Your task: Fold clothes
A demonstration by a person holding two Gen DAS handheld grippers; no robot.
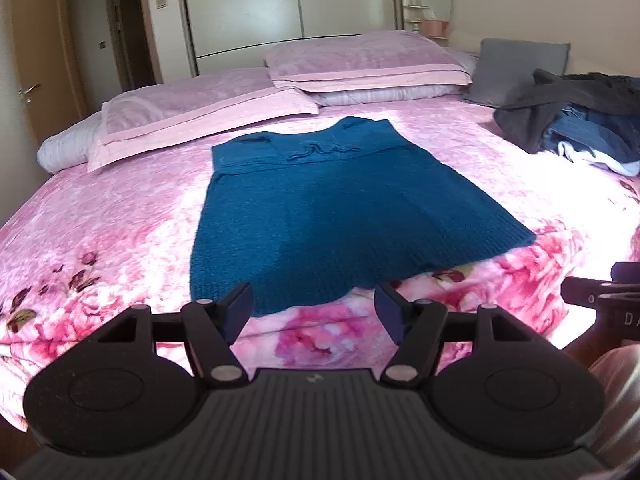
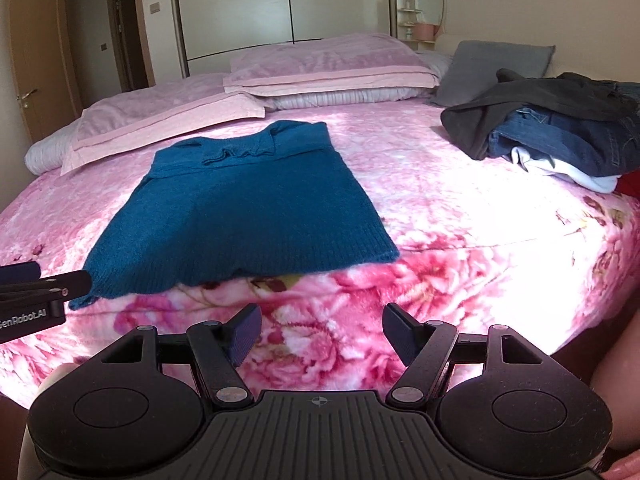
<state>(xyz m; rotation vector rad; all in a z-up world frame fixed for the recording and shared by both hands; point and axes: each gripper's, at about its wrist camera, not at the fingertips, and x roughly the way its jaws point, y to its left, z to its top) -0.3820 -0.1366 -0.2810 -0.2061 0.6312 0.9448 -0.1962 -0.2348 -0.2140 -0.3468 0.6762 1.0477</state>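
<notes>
A teal knit sweater (image 1: 332,208) lies flat on the pink floral bedspread (image 1: 100,232), its sleeves folded in across the top and its ribbed hem toward me. It also shows in the right wrist view (image 2: 248,208). My left gripper (image 1: 314,304) is open and empty, just short of the hem. My right gripper (image 2: 322,324) is open and empty, over the bedspread (image 2: 460,220) near the sweater's right hem corner. The side of the left gripper (image 2: 36,284) shows at the left edge of the right wrist view.
A pile of dark clothes and jeans (image 2: 560,128) lies at the right of the bed, also in the left wrist view (image 1: 580,120). Pink pillows (image 1: 360,60) and a grey cushion (image 1: 520,64) sit at the head. A wardrobe (image 1: 280,0) and a door (image 1: 36,60) stand behind.
</notes>
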